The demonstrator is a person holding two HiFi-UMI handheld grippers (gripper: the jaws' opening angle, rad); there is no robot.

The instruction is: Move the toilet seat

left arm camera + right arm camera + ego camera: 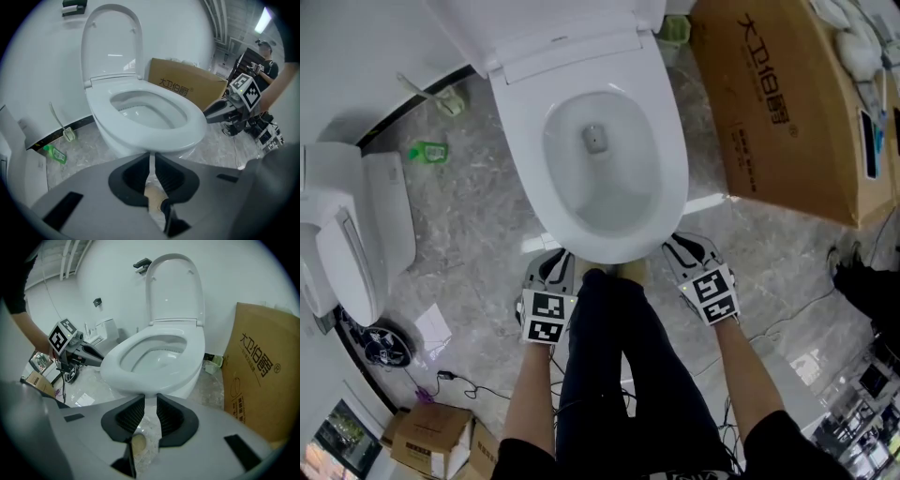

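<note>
Down at the front of the toilet, you hold both tongs low, one on each side of your legs. Your left tongs [555,268] are almost together, with only a thin gap and nothing in it. Your right tongs [684,251] stand a bit wider and grab nothing too. The toilet seat [673,178] lies flat on the bowl, just ahead of both tips. Its lid [112,42] stands up. A brown box [778,103] sits on your right.
</note>
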